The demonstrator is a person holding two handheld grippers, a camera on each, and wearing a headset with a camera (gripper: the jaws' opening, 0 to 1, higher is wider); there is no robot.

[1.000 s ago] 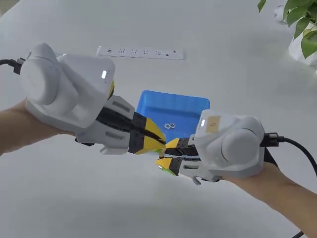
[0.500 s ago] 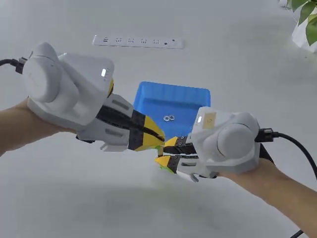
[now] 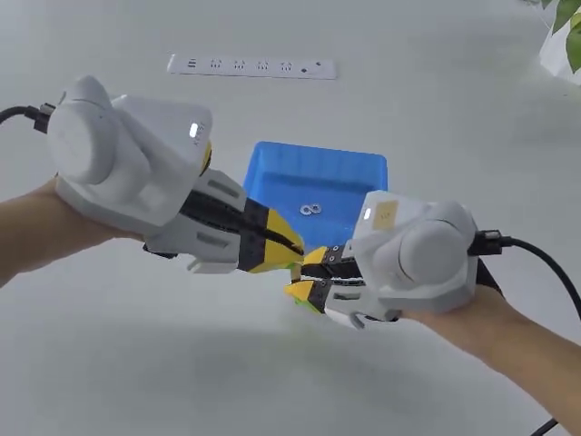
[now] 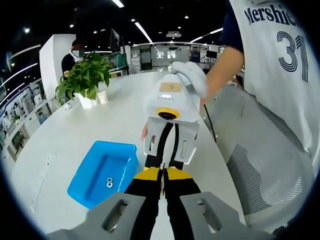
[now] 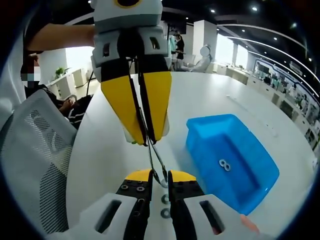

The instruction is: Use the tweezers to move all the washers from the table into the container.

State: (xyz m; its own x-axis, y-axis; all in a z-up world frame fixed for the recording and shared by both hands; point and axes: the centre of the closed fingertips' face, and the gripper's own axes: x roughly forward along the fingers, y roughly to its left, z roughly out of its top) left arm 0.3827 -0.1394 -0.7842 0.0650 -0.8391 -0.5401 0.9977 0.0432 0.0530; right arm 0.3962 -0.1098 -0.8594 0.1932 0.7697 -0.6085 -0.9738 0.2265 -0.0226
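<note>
Table (image 3: 436, 82) — washers (image 3: 311, 211), tweezers (image 5: 154, 159) as before

1. We log the left gripper (image 3: 292, 256) coming in from the left, its yellow-and-black fingers (image 3: 265, 238) pointing right and slightly down, narrowing to a tip.
2. The right gripper (image 3: 307, 275) faces it from the right, and the two meet tip to tip above the white worktop (image 3: 136, 363).
3. Just behind the tips stands a blue container (image 3: 300, 177), with two washers (image 3: 310, 211) lying side by side on its floor.
4. A white power strip (image 3: 251, 66) lies well beyond the container, and we see green leaves (image 3: 572, 45) at the top right corner.
</note>
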